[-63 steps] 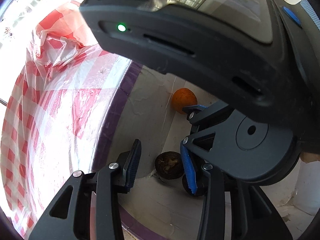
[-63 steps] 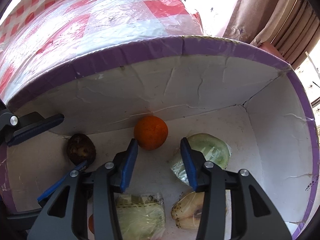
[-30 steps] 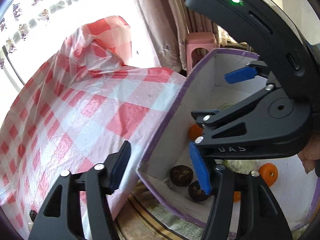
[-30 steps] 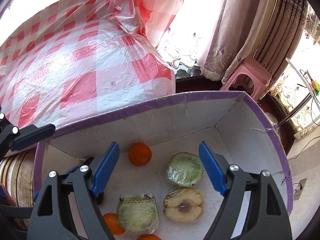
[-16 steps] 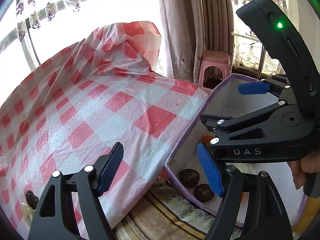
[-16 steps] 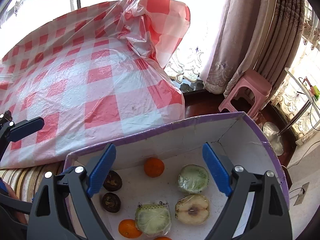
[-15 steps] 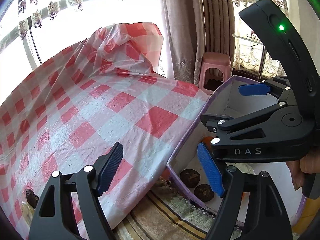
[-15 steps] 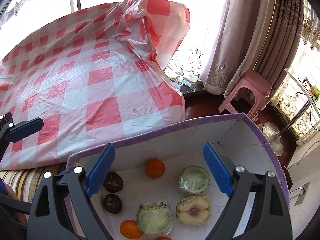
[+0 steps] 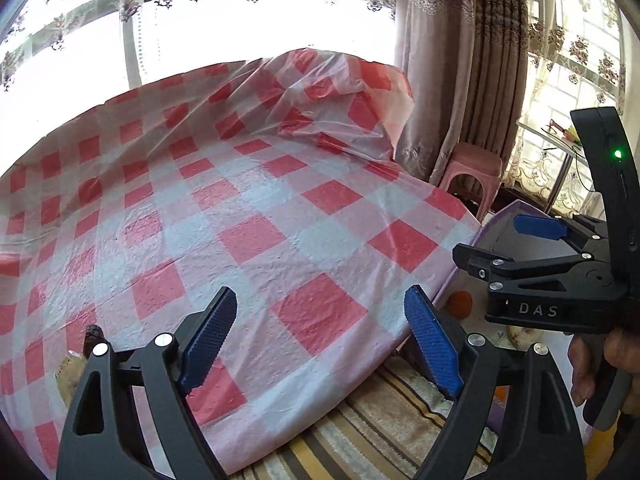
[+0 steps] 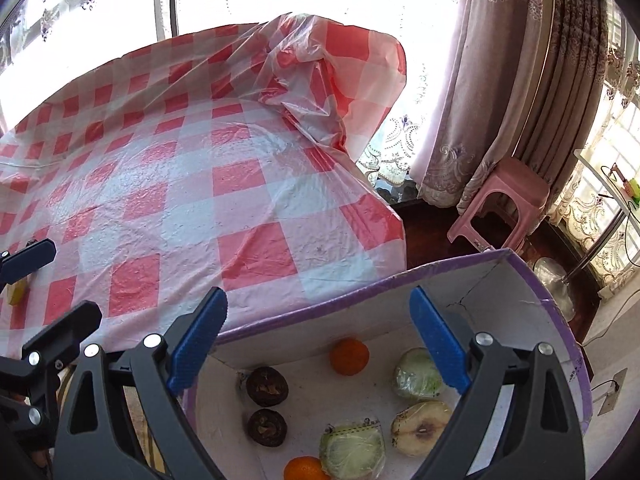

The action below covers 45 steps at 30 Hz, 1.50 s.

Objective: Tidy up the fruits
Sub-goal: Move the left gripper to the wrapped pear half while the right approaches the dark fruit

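Note:
A white box with a purple rim (image 10: 360, 284) stands below the table edge. It holds an orange (image 10: 349, 356), two dark brown fruits (image 10: 267, 386), two wrapped green halves (image 10: 418, 373), a cut pear half (image 10: 422, 428) and another orange (image 10: 305, 469). My right gripper (image 10: 318, 340) is open and empty above the box. My left gripper (image 9: 320, 340) is open and empty over the table's near edge. A dark piece (image 9: 93, 336) and a pale piece (image 9: 69, 372) lie on the table at far left. The right gripper (image 9: 560, 256) also shows in the left wrist view.
The table wears a red-and-white checked plastic cloth (image 9: 240, 216), bunched up at the back (image 10: 320, 68). A striped cloth (image 9: 360, 440) lies below the table edge. A pink stool (image 10: 504, 208) stands by the curtains (image 10: 500, 80). A yellow item (image 10: 16, 292) lies at the table's left.
Both grippers have risen out of the box and pulled back, opening wider. The left one has swung left over the table. The fruits in the box have not moved.

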Motion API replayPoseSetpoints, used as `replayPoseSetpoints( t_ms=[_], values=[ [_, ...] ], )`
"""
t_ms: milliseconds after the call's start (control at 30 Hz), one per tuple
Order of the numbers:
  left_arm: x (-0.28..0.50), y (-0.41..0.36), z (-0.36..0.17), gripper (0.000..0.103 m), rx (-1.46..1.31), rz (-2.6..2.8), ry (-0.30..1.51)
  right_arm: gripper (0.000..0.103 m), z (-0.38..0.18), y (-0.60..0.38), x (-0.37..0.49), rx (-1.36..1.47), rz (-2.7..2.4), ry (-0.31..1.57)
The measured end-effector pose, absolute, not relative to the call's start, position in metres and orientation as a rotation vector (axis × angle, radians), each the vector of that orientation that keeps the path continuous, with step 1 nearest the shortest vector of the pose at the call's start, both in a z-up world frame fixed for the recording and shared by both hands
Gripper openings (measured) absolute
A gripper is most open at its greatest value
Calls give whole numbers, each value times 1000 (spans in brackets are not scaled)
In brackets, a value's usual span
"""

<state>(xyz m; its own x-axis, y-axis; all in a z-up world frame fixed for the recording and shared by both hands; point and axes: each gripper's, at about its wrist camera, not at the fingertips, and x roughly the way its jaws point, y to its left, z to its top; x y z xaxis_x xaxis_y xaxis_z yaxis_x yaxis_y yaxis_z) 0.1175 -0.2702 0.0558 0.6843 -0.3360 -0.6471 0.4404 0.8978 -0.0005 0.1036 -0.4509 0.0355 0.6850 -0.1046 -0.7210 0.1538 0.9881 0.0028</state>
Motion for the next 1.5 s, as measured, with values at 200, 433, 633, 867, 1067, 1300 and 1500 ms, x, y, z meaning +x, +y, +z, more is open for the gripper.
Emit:
replayPoseSetpoints(
  t_ms=[200,433,633,867,1067,1300,1500],
  values=[
    [125,-229,59,84,92,-362,695,93,35,-428,107,73,-89,806],
    [129,-184,60,87,33,-298,705,93,33,-393,111,71,-22,805],
    [130,-145,59,87,-12,-231,700,93,30,-364,115,71,21,803],
    [130,-98,53,88,-60,-156,715,93,26,-335,117,63,63,801],
    [129,-73,42,88,-101,-143,762,93,26,-317,121,55,81,797],
    [133,-72,29,88,-88,-145,818,93,26,-299,128,32,98,794],
    [137,-71,21,88,-85,-142,844,93,26,-286,135,18,105,793]
  ],
)
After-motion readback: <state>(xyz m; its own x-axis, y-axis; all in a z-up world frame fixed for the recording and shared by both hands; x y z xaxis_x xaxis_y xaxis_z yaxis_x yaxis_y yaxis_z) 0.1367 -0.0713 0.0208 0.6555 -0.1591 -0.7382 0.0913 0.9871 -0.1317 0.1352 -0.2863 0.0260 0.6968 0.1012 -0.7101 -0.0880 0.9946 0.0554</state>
